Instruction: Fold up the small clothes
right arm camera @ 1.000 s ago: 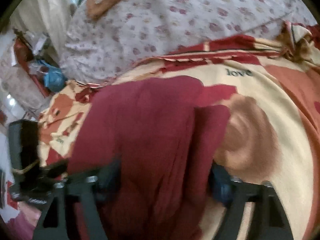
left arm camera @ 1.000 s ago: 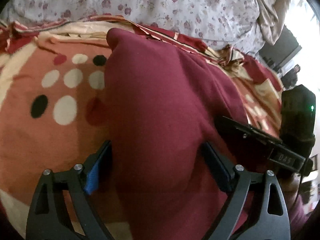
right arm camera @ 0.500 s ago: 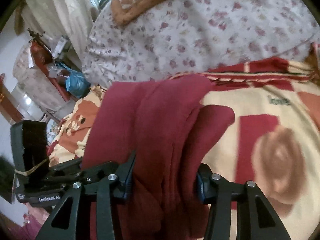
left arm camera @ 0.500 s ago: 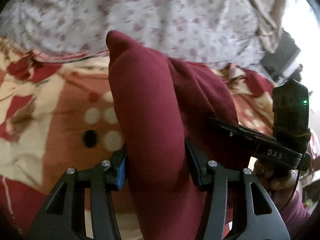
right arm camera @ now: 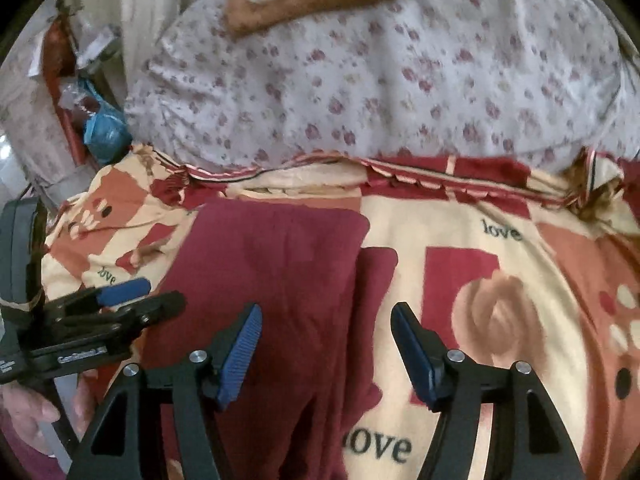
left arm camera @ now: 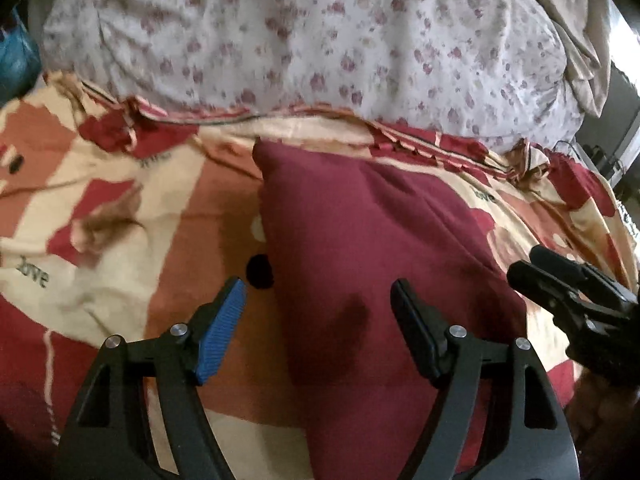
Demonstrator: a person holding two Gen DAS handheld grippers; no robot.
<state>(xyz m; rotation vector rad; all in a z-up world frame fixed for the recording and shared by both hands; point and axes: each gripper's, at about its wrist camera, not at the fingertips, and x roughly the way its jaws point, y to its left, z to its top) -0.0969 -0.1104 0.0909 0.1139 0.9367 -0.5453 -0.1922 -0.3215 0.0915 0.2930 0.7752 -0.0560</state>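
Patterned bedspread [right arm camera: 460, 208] under maroon garment [right arm camera: 280, 280], lengthwise toward pillow [right arm camera: 380, 72].

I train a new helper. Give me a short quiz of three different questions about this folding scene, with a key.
1. True or false: the left gripper is clamped on the maroon garment.
2. Multiple choice: the garment lies on A) a bare wooden table, B) the patterned bedspread, C) a chair.
3. Fill in: behind the bedspread lies a bundle of white ____ fabric.

Key: 1 false, its fingers are spread, as on the right gripper. 2 B. 3 floral.
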